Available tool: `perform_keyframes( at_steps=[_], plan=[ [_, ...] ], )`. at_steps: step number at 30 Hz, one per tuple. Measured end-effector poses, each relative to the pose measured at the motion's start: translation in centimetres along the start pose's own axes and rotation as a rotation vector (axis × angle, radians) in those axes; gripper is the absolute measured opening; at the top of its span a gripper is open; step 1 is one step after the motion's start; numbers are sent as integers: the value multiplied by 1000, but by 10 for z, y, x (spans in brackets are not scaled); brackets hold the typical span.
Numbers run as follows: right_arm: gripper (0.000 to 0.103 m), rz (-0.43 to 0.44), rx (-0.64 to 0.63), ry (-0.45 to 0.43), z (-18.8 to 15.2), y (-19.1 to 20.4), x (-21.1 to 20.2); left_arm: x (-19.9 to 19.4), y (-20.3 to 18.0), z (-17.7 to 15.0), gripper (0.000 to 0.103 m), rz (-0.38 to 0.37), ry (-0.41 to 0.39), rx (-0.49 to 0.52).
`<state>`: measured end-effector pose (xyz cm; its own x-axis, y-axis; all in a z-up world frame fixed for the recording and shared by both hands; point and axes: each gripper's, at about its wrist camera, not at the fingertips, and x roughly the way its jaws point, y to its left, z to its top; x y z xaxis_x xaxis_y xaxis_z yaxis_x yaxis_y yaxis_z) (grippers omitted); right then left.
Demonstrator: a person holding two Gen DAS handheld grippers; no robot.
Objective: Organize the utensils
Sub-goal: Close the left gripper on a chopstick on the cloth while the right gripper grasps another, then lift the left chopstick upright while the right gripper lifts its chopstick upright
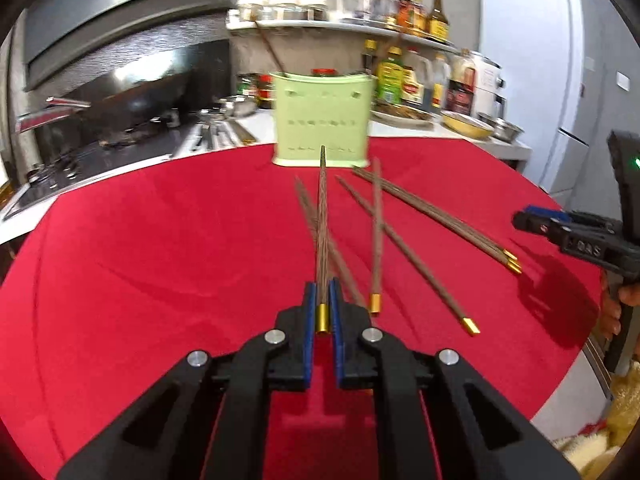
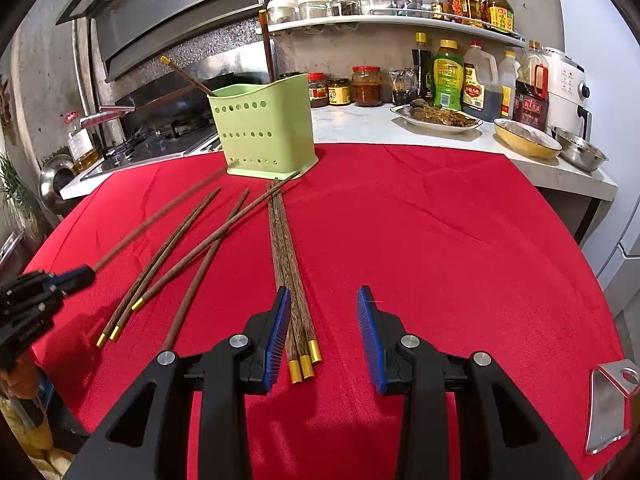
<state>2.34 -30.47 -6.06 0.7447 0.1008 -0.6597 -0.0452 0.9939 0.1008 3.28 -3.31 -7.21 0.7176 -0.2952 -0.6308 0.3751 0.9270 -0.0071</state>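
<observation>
A green perforated utensil holder (image 1: 322, 120) (image 2: 264, 128) stands at the far side of the red cloth, with two chopsticks (image 2: 267, 46) standing in it. My left gripper (image 1: 322, 300) is shut on one brown chopstick (image 1: 322, 216) near its gold cap and holds it above the cloth, pointing at the holder; it also shows in the right wrist view (image 2: 76, 278). Several more chopsticks (image 1: 432, 212) lie loose on the cloth. My right gripper (image 2: 324, 320) is open and empty, with a bundle of three chopsticks (image 2: 292, 280) lying by its left finger.
The red cloth (image 2: 440, 260) covers a round table. Behind it are a stove with a wok (image 1: 132, 108), a counter with plates and bowls (image 2: 528, 136) and bottles (image 2: 448, 76). A metal piece (image 2: 606, 408) lies at the cloth's right edge.
</observation>
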Motion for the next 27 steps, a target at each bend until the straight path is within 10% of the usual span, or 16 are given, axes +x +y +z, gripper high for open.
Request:
perform_keyframes(
  at_steps=[6, 13, 27],
  plan=[
    [36, -3, -13, 11, -1, 2, 2, 13, 30, -7, 7, 99, 91, -75],
    [16, 35, -34, 61, -5, 3, 13, 21, 39, -16, 7, 77, 135, -81],
    [17, 9, -110, 137, -7, 4, 39, 23, 39, -17, 7, 68, 138, -77]
  ],
)
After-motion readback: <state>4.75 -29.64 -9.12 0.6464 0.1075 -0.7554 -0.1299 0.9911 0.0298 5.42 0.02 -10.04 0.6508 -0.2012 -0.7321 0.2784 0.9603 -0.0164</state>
